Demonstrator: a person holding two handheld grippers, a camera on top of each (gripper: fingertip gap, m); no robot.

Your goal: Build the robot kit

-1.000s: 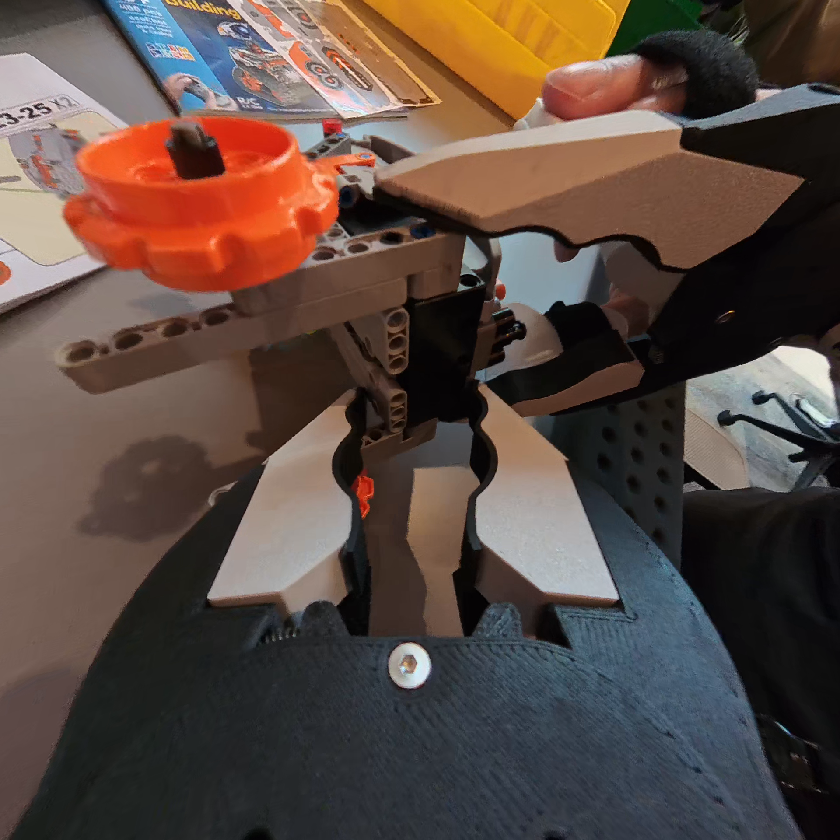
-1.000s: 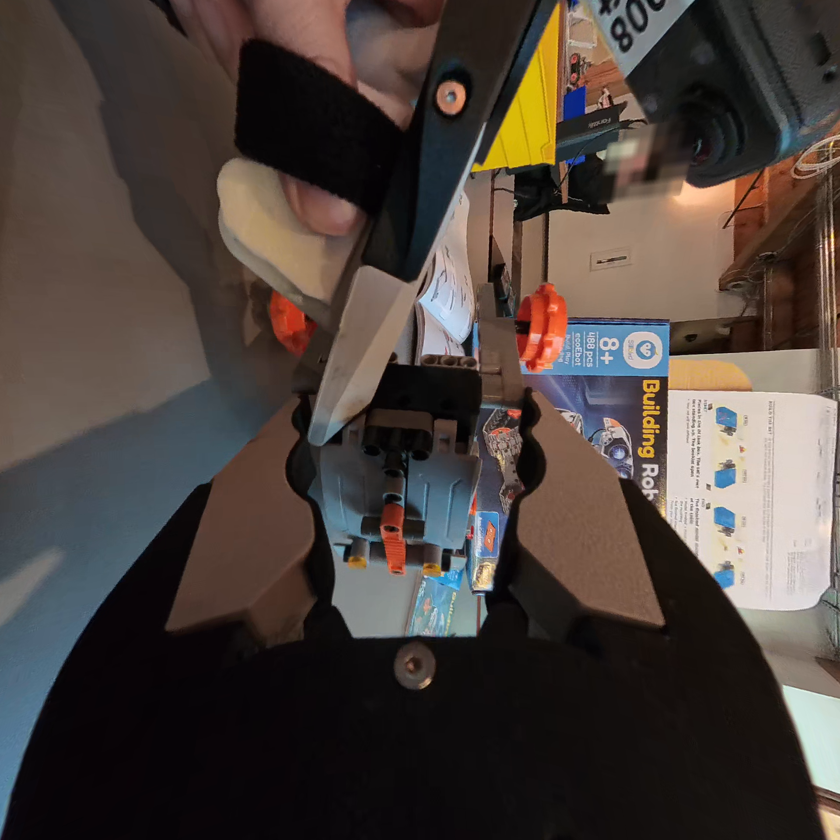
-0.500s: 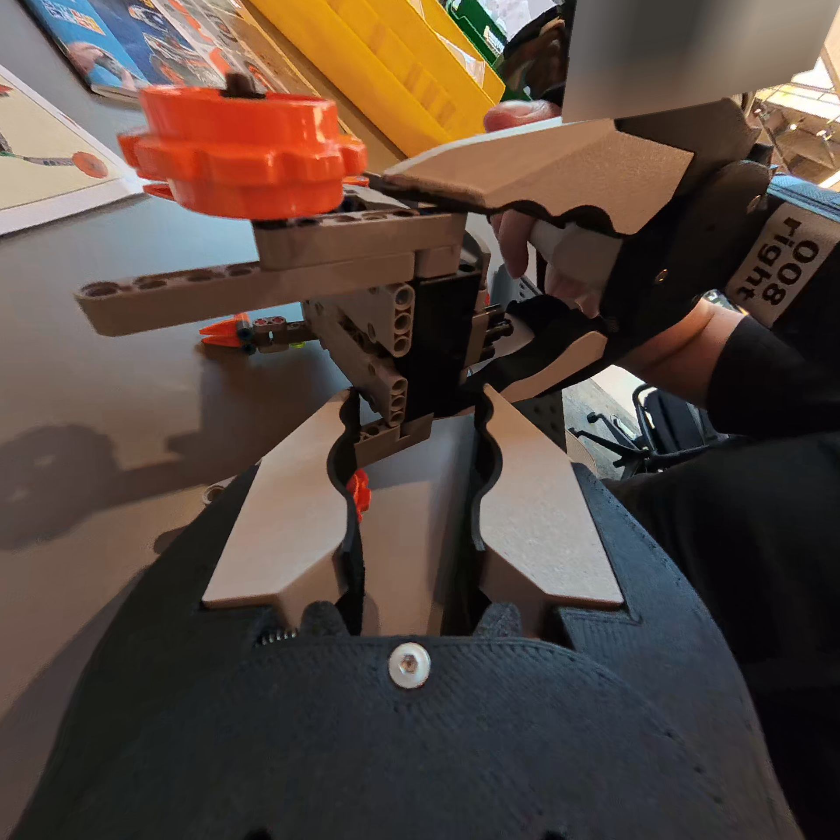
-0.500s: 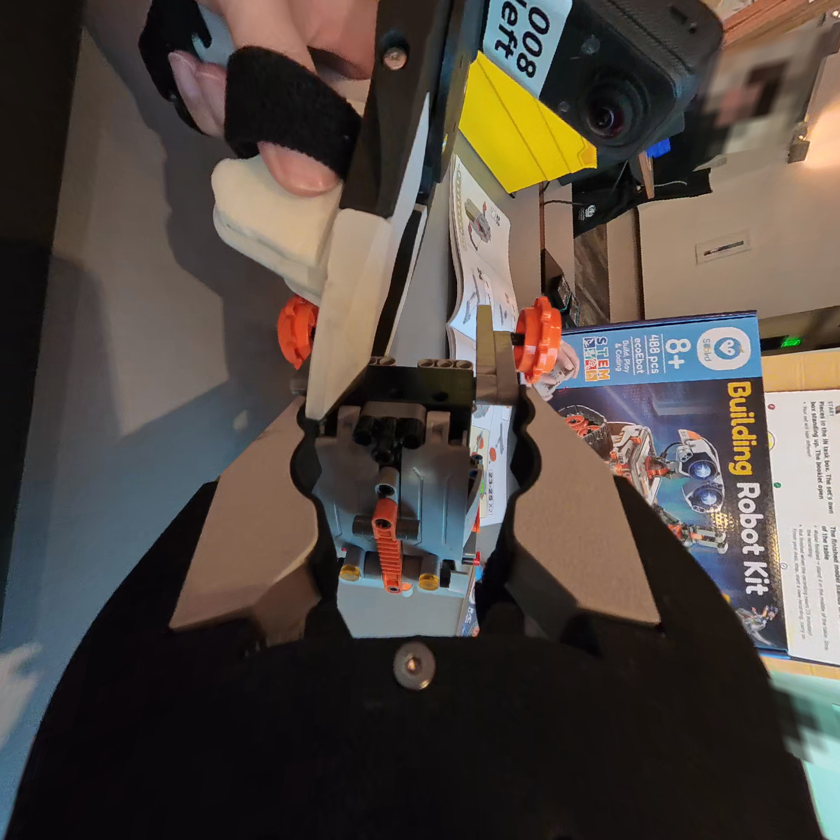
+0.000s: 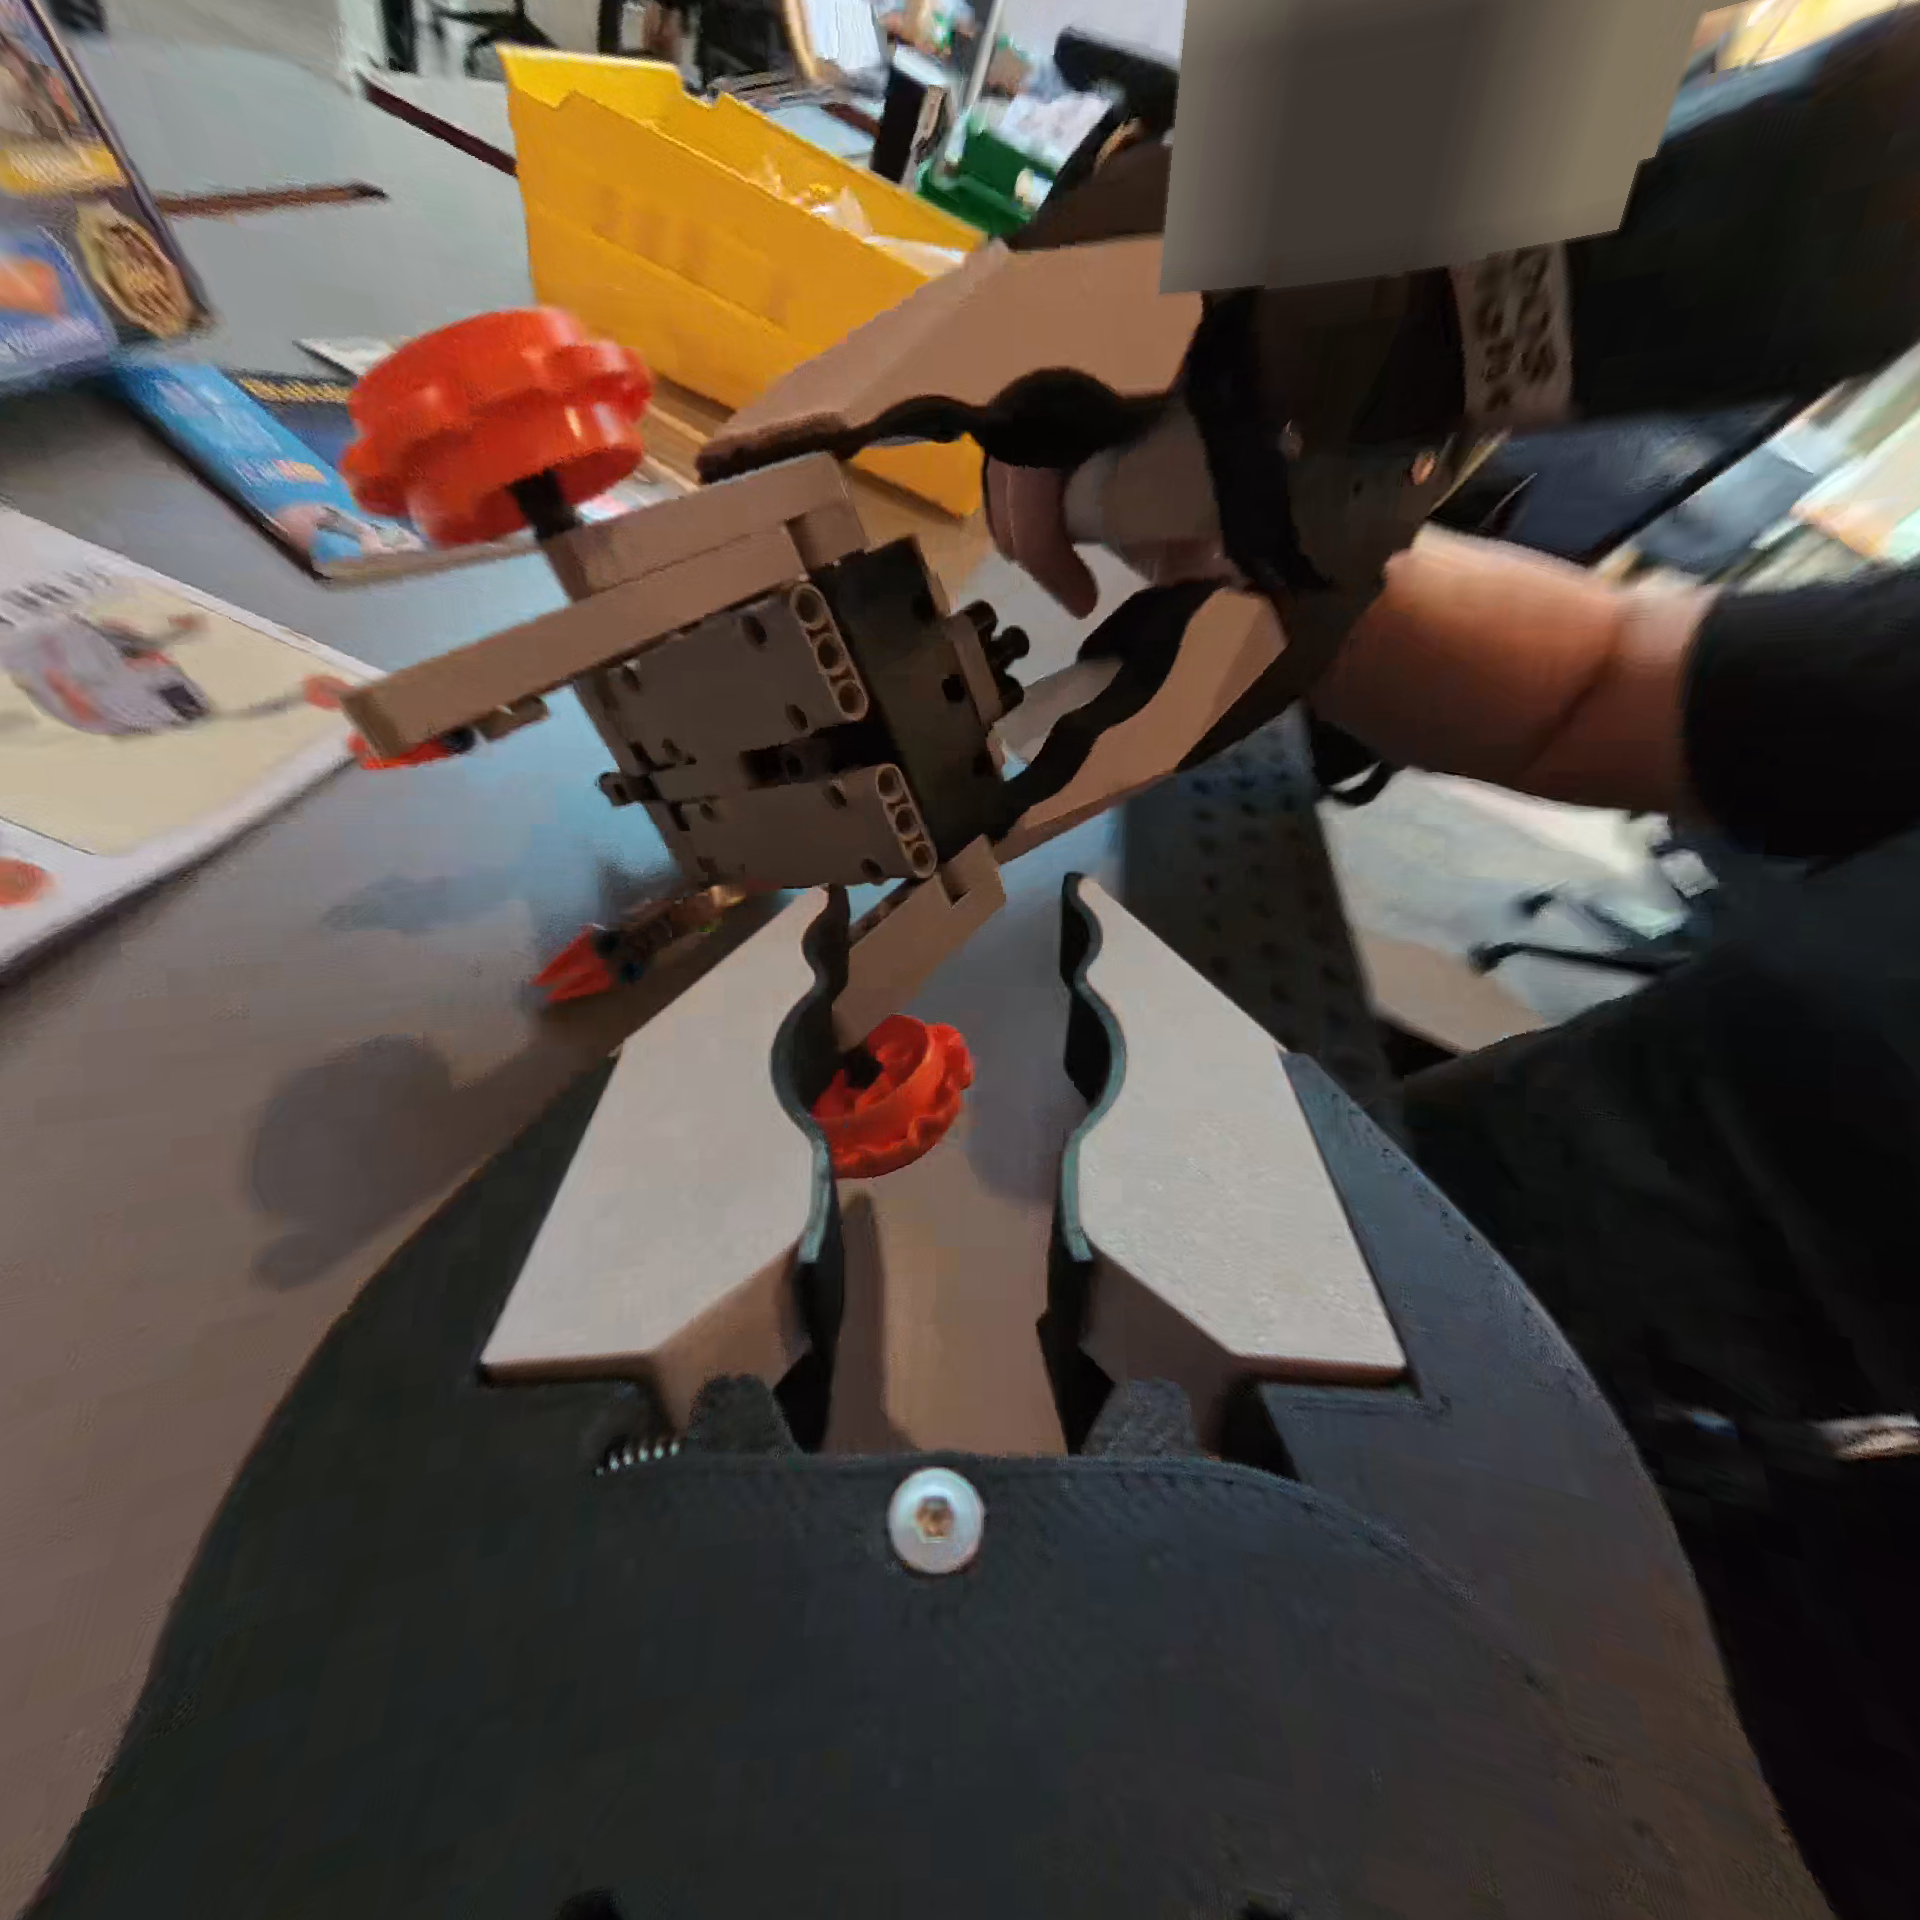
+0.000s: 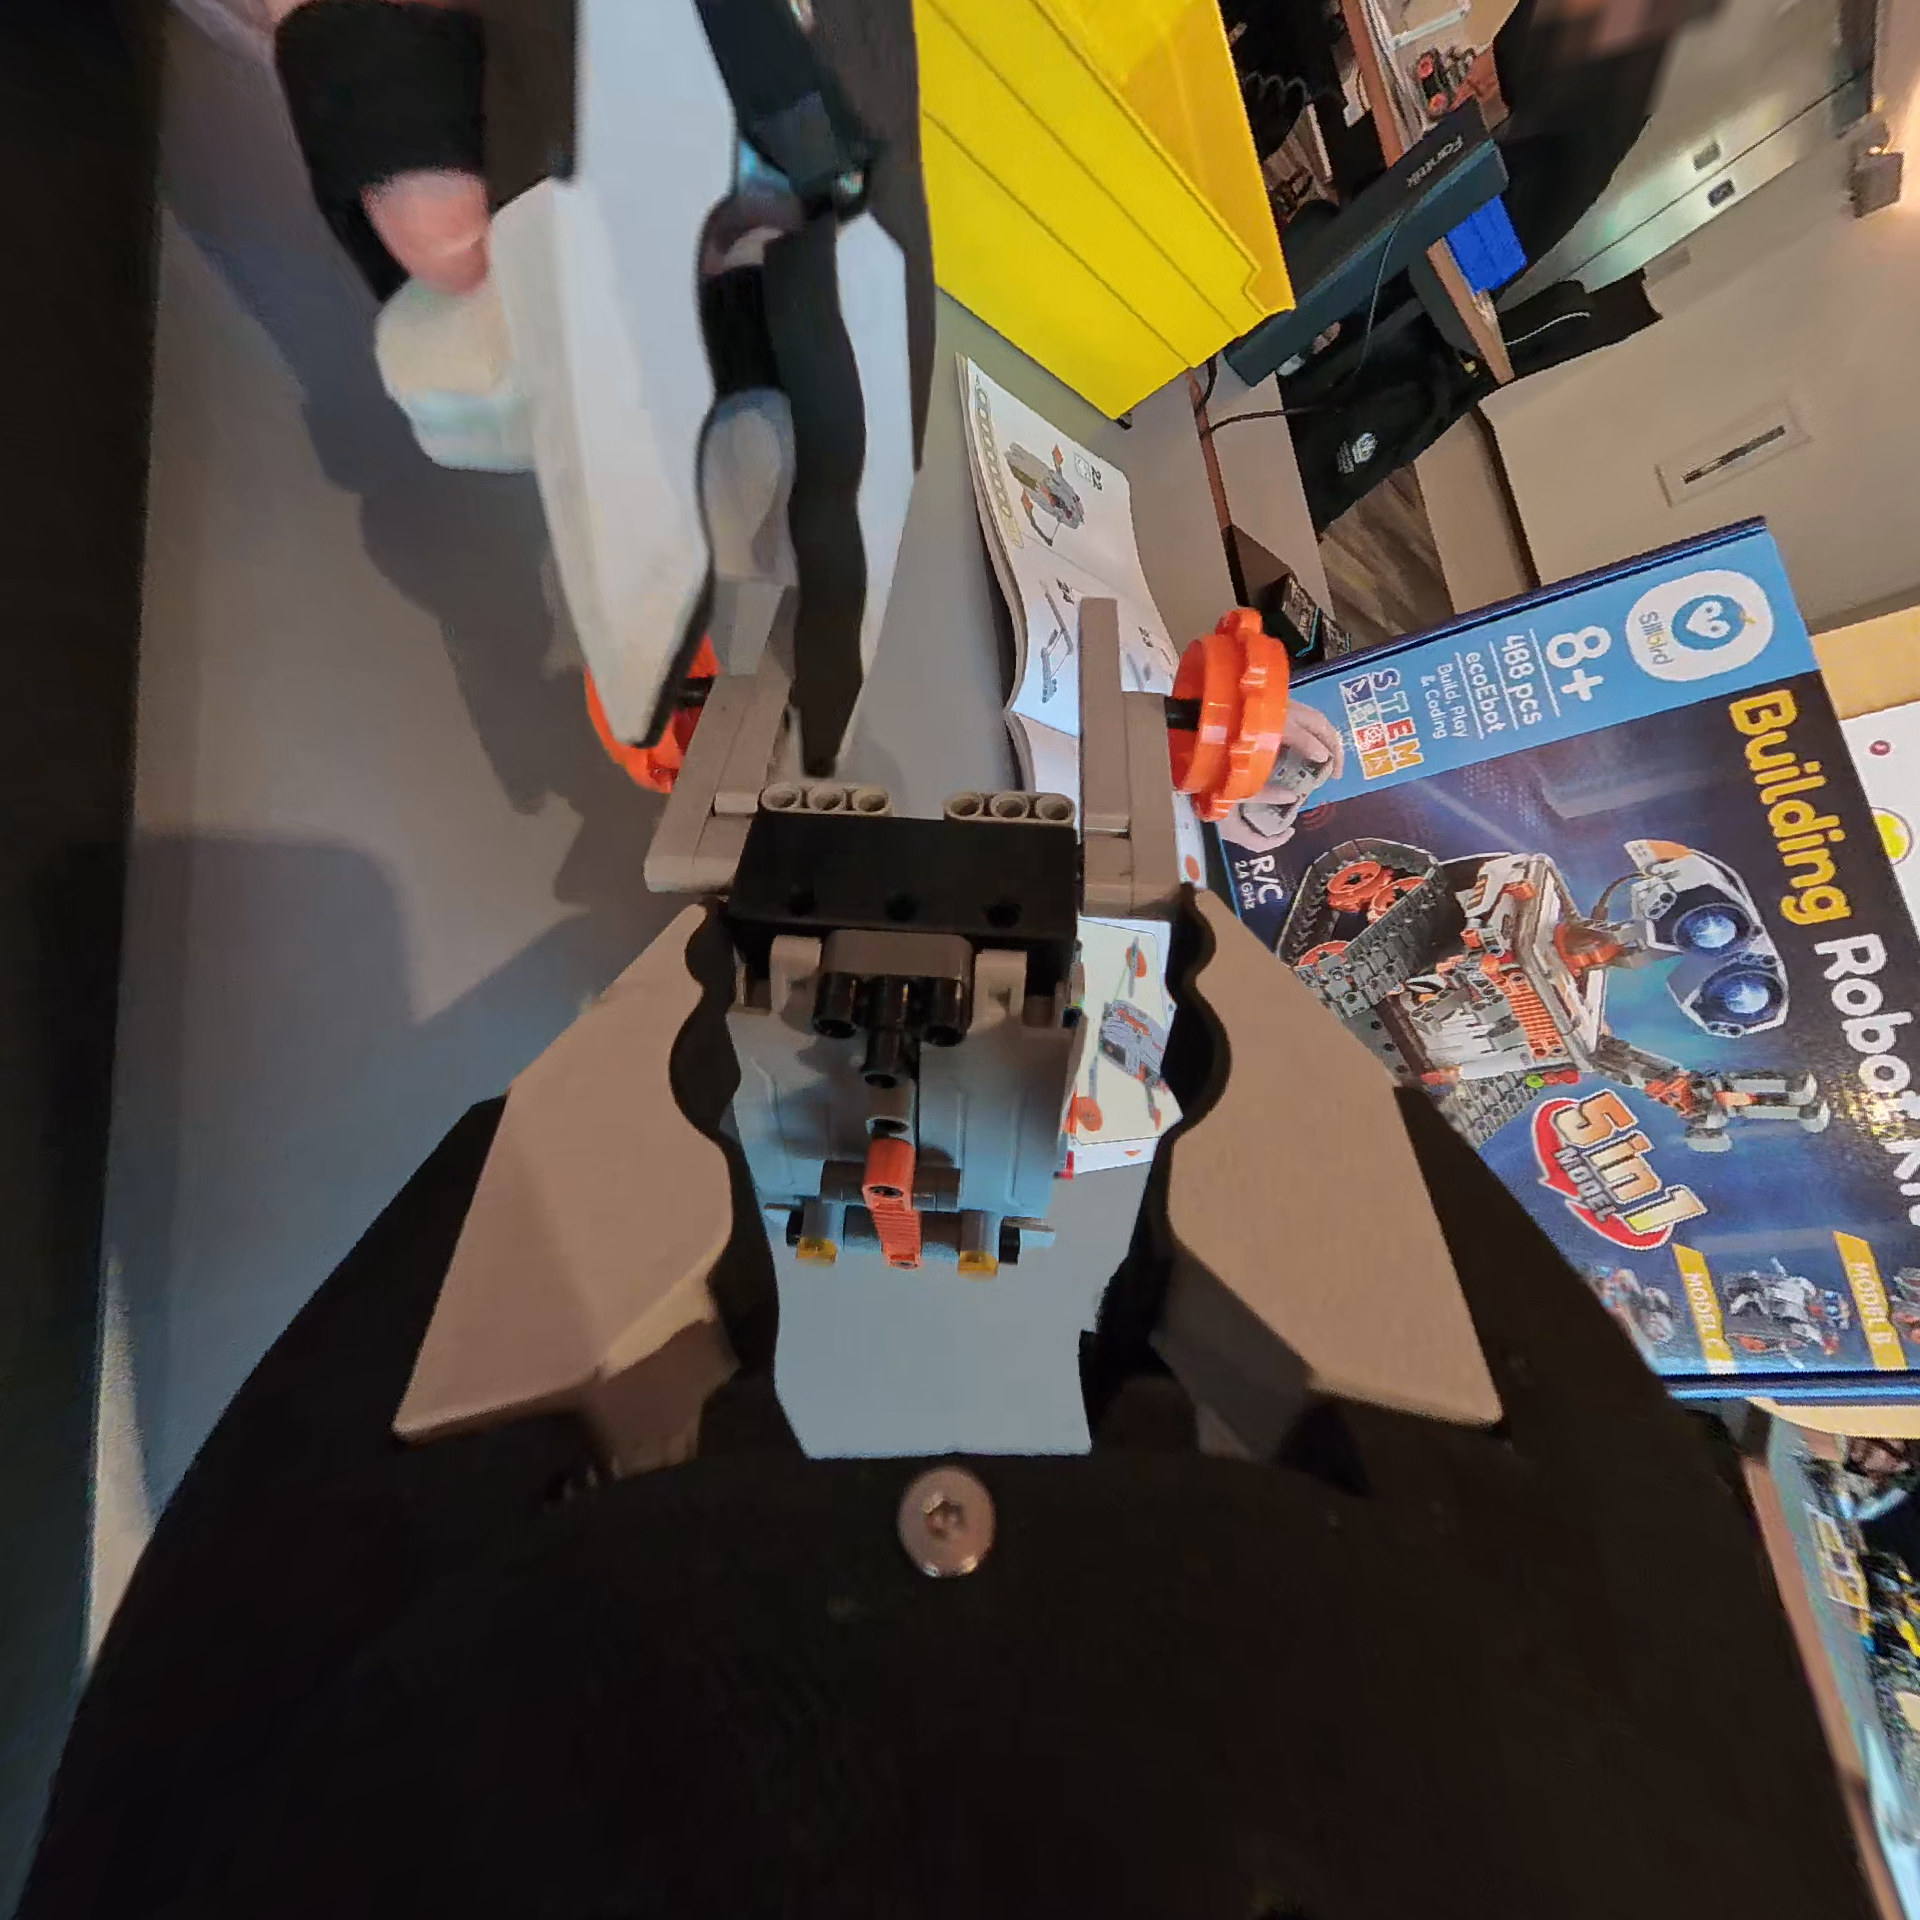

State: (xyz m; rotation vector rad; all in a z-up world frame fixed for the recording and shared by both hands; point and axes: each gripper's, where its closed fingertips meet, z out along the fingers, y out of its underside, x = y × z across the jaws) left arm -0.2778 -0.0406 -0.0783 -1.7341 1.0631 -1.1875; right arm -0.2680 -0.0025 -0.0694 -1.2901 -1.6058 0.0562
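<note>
The right hand-held gripper (image 6: pixel 940 1049) is clamped on a grey and black brick model (image 6: pixel 904 997), its two fingers pressing the model's sides and holding it off the grey worktop (image 6: pixel 260 935). The right wrist view looks along the model's motor block, with black pins, an orange connector and yellow pin ends at the near end, and two grey arms running away from the camera. One arm carries an orange wheel (image 6: pixel 1226 717) in plain sight; the other arm's wheel is mostly hidden behind the left hand-held gripper farther off.

The left wrist view shows what that view hides: the left hand-held gripper (image 5: pixel 940 997) stands with its fingers apart, holding nothing, and the lower orange wheel (image 5: pixel 894 1091) hangs in the gap, close beside one finger; contact cannot be told. From here the model (image 5: pixel 769 727) is seen side-on, tilted. A small orange-tipped piece (image 5: pixel 613 951) lies on the worktop just beyond. A yellow bin (image 5: pixel 707 249), an instruction booklet (image 5: pixel 94 717) and a blue kit box (image 6: pixel 1579 935) lie around.
</note>
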